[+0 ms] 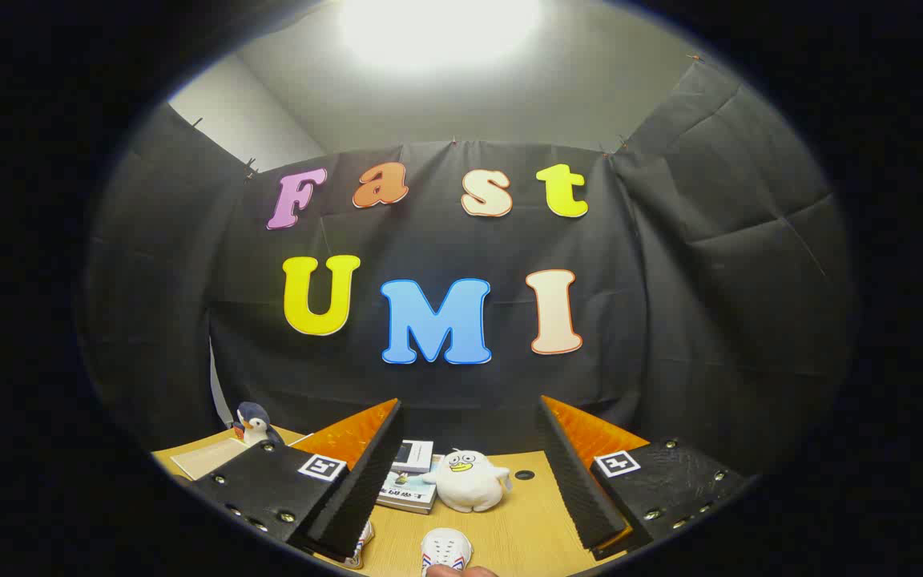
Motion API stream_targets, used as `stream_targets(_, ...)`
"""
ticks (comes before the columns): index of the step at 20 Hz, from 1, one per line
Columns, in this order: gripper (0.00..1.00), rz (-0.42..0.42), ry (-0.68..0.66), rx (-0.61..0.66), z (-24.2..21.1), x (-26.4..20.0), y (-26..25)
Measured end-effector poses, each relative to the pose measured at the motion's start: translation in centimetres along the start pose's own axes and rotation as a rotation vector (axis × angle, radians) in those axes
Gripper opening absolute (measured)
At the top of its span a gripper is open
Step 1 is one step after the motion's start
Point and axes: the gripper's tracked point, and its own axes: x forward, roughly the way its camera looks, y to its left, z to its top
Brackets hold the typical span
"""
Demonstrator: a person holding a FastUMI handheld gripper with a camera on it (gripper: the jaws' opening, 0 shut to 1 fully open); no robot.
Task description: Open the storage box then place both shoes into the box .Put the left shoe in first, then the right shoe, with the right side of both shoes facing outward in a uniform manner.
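Black cloth is hanging as the booth's wall behind a wooden surface, with a bright ceiling light glaring at twelve o'clock. Held level above the surface, the gripper is standing released, its two fingers spread wide apart and pressing on nothing. Between the fingers, at about six o'clock, the toe of a white shoe with red and blue stripes is lying on the surface, and a fingertip is touching it from below. Part of a second shoe is peeking out beside the left finger, at about seven o'clock. Just ahead, a white duck plush is sitting beside a small stack of books. At nine o'clock from the duck, a penguin plush is standing next to a sheet of paper.
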Motion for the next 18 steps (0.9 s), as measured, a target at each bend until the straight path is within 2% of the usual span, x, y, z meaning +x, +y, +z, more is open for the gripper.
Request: stream_targets(18,0.97,0.036,0.081,0.011,-2.8,0.7,2.0)
